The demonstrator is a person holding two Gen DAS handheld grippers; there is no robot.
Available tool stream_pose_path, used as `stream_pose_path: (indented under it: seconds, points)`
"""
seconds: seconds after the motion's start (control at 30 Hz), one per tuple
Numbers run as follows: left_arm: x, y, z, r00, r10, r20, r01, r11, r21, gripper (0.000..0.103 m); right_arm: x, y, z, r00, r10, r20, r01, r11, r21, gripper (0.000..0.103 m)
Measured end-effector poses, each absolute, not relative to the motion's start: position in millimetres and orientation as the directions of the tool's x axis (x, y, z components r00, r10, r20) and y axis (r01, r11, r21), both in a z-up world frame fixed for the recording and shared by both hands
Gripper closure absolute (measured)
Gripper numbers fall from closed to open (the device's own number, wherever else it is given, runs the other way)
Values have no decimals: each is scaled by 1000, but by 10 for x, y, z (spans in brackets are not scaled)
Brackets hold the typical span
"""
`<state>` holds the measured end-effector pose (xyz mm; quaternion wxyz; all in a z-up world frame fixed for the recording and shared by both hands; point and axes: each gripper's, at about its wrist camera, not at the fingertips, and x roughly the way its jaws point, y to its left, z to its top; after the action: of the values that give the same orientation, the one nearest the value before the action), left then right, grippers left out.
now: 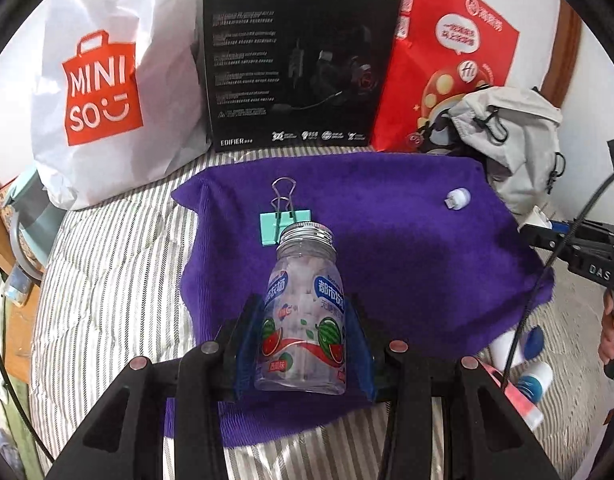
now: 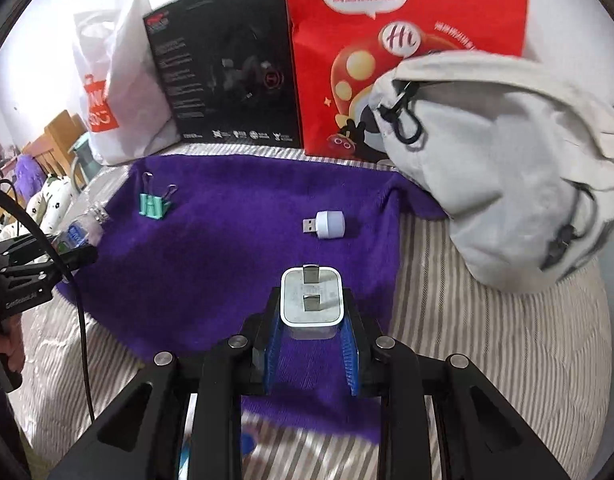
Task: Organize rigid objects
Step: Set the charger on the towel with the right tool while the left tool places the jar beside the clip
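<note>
Gripping a candy bottle (image 1: 303,312) in our left claw (image 1: 305,344) above the purple towel (image 1: 407,264), near the binder clip (image 1: 285,220); right claw (image 2: 311,328) clamps a white charger plug (image 2: 311,300), likely to line both up beside the USB light (image 2: 327,224).

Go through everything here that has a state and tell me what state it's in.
Left gripper: shut on bottle.
Bottle: capped, held.
Right gripper: shut on charger.
Charger: held, prongs folded flat.
Binder clip: on purple cloth, handles up.
USB light: lying, unplugged.
</note>
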<state>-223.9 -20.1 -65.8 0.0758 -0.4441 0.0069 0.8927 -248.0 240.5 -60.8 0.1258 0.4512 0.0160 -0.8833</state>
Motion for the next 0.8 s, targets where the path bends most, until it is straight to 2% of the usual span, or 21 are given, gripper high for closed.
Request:
stream_pose_path:
  seconds: [0.4, 0.67, 0.8]
  points:
    - [-2421, -266, -780, -566, 129, -814, -133, -989, -64, 64, -3038, 2247, -1052, -502, -160, -850, 232, -972, 46, 76]
    - [-2503, -212, -816, -557, 118, -822, -134, -990, -51, 64, -3016, 2183, -1077, -526, -130, -841, 251, -968, -7, 76]
    - [-2537, -171, -828, -553, 106, -827, -138, -990, -34, 64, -3012, 2196, -1066, -516, -130, -847, 258, -966, -9, 73]
